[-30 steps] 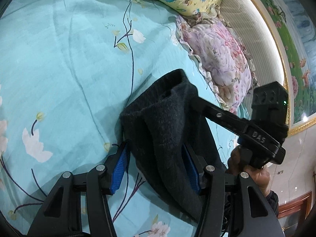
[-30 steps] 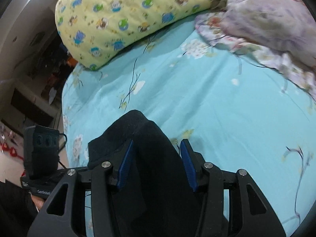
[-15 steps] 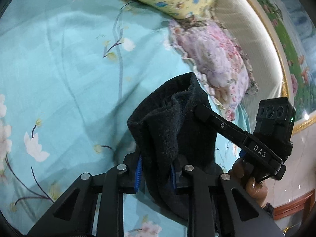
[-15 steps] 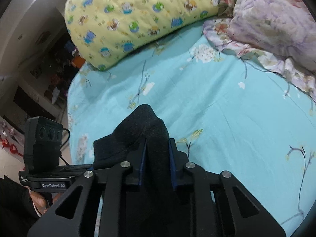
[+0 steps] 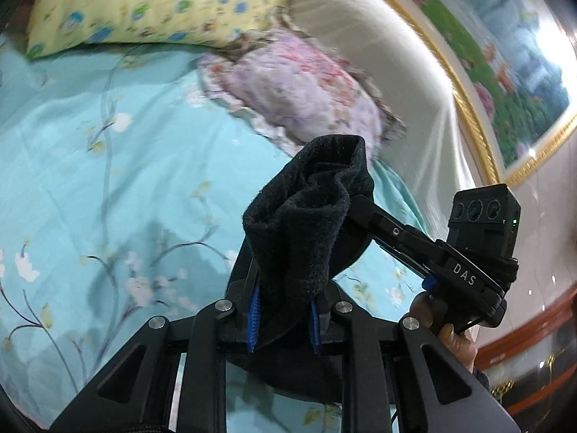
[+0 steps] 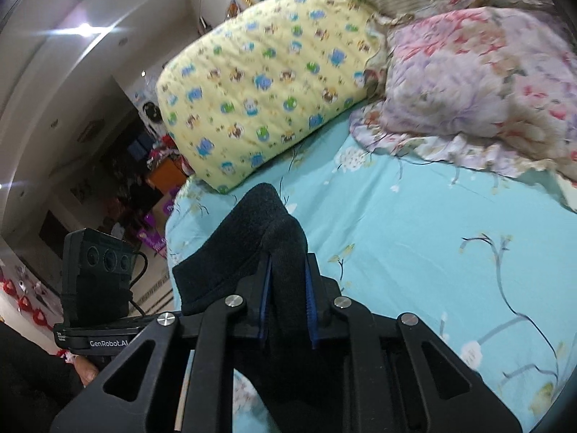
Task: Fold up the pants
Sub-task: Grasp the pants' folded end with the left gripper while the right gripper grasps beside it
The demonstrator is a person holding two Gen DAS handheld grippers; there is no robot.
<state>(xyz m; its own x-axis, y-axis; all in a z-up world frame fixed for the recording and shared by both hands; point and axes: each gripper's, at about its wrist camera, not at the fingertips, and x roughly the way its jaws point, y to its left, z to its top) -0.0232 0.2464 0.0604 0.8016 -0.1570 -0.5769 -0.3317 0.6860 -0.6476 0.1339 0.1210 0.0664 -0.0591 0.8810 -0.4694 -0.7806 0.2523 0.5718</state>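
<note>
The black fleece pants [image 5: 306,209] hang bunched above the turquoise flowered bed sheet [image 5: 90,180], held at two spots. In the left wrist view my left gripper [image 5: 285,288] is shut on a thick fold, its blue pads pressing the cloth from both sides. The right gripper's fingers reach into the same bunch from the right, their tips hidden in the fabric. In the right wrist view my right gripper [image 6: 286,281] has its jaws closing, with a ridge of the pants [image 6: 252,238] pinched between the pads. The rest of the garment droops below both grippers, out of sight.
A yellow cartoon-print pillow [image 6: 270,83] and a pink floral pillow [image 6: 487,83] lie at the head of the bed against a cream headboard [image 5: 378,36]. A person's hand [image 5: 450,339] grips the right tool. The bed's left edge and a cluttered room lie beyond [image 6: 151,180].
Both grippers went from open around the pants to clamped on them. Both then rose, lifting the cloth off the sheet, and the views tilted up toward the pillows.
</note>
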